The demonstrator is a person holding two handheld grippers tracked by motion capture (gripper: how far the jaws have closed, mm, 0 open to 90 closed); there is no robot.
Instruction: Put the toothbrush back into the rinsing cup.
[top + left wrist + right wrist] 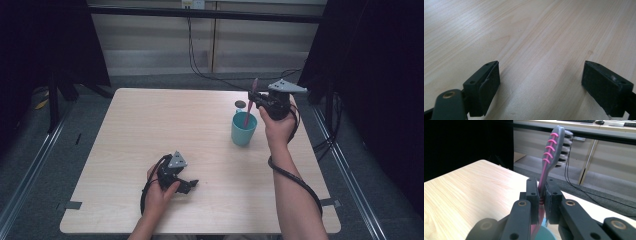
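High view: one toothbrush (pixel 251 100), one cup (pixel 243 129), two tools.

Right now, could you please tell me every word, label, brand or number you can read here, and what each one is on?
None: no legible text on anything in these pictures.
Toothbrush: pink ribs on its grey head, no lettering.
Teal cup: plain, no print.
Small dark disc on the table: too small to tell if marked.
Pale plate on the back wall: too small and blurred to read.
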